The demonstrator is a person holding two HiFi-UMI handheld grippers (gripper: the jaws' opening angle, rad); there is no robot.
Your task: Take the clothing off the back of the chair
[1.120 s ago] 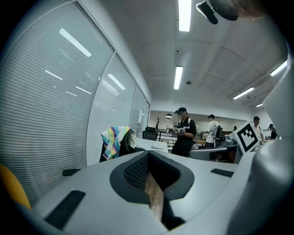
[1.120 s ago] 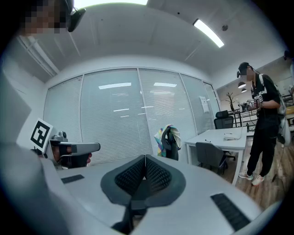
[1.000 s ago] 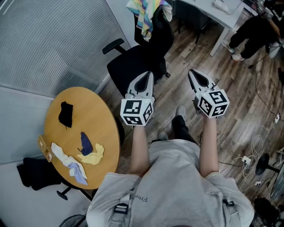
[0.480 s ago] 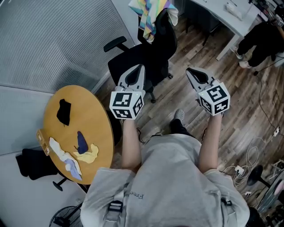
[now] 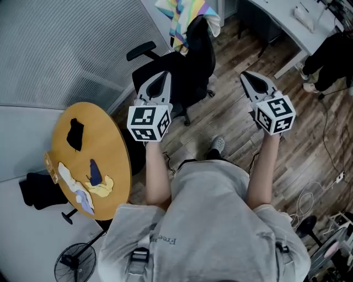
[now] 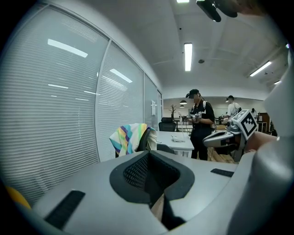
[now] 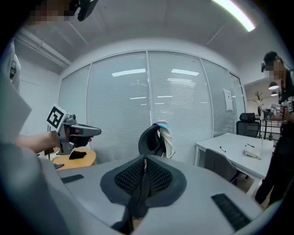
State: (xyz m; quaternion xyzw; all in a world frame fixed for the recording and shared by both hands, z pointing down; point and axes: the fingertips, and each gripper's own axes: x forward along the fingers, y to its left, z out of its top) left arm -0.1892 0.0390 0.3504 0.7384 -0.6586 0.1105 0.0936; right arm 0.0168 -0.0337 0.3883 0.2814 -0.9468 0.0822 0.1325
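A striped multicolour garment (image 5: 185, 14) hangs over the back of a black office chair (image 5: 182, 71) at the top of the head view. My left gripper (image 5: 163, 75) is shut and empty, and hovers over the chair's seat, short of the backrest. My right gripper (image 5: 246, 76) is also shut and empty, out over the wooden floor to the chair's right. The left gripper view has the garment (image 6: 128, 137) straight beyond my shut left gripper (image 6: 148, 154). In the right gripper view the chair (image 7: 150, 137) and the garment (image 7: 166, 136) stand beyond my shut right gripper (image 7: 145, 160).
A round wooden table (image 5: 113, 165) with small cloths stands at the left, beside a glass wall with blinds. A white desk (image 5: 287, 22) and a person in black (image 5: 331, 55) are at the upper right. Cables (image 5: 325, 182) lie on the floor, and a fan (image 5: 74, 264) is lower left.
Both grippers have moved forward toward the chair, and the person has stepped closer. The left gripper now sits over the seat. Both stay shut.
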